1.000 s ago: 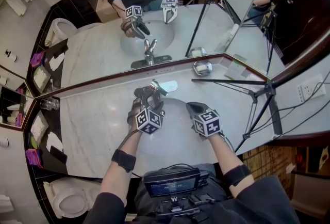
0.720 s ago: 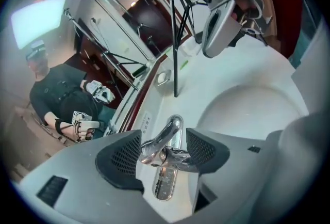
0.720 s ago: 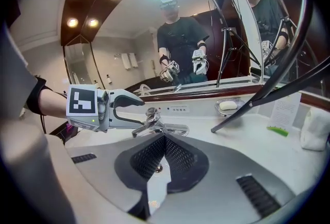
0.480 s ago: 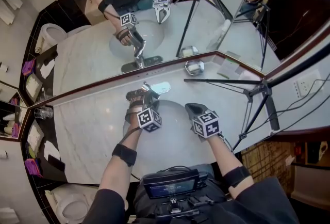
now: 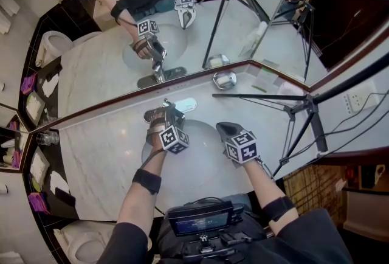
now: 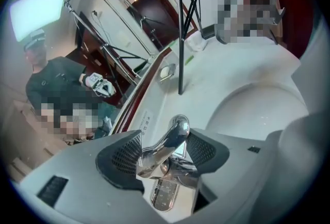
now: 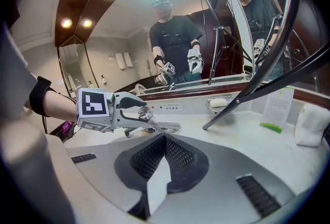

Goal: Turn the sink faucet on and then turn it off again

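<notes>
The chrome faucet stands at the back rim of the white basin. My left gripper reaches over it, and its two dark pads sit tight on either side of the faucet's lever handle. In the right gripper view the same grip shows at the left gripper, with the spout pointing right and no water visible. My right gripper hovers over the basin's right side, its jaws shut with nothing in them.
A black tripod stands on the marble counter to the right. A soap dish sits by the mirror, a glass at far left. A card and folded towel lie to the right.
My left gripper has sunk a little and rolled while staying on the faucet lever. The right gripper has hardly moved.
</notes>
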Available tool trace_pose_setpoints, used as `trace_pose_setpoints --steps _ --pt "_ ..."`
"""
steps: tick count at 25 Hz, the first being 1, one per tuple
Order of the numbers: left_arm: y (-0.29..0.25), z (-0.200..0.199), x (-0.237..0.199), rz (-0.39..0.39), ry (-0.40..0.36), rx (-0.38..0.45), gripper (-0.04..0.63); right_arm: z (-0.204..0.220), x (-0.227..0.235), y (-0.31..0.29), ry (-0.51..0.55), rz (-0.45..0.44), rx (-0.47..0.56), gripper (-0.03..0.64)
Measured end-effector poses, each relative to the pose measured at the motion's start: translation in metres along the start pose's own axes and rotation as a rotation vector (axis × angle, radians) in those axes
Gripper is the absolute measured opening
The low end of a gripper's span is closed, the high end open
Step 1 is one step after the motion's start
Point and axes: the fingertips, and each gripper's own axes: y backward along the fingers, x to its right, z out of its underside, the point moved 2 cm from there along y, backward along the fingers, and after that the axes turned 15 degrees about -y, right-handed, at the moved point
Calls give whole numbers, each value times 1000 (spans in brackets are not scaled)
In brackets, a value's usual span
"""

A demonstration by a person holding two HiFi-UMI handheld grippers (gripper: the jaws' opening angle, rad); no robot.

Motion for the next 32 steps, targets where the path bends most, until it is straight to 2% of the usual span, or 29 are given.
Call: trace_pose_setpoints --steps 3,7,14,19,28,32 --pt "2 -2 -4 -27 18 8 248 0 0 -1 1 -2 0 25" --pt "3 1 -8 -37 96 22 233 1 -2 -2 -1 -7 -2 25" --pt "6 2 -13 -33 112 33 232 4 -4 -1 -1 -13 -3 25" --pt "9 6 -25 -44 182 41 233 4 -5 -2 -4 -19 -1 25" --pt "18 22 -48 -73 373 44 233 5 -9 -2 -1 -27 2 25" --pt "18 22 -48 -71 401 41 233 3 -9 -2 -2 -29 6 25"
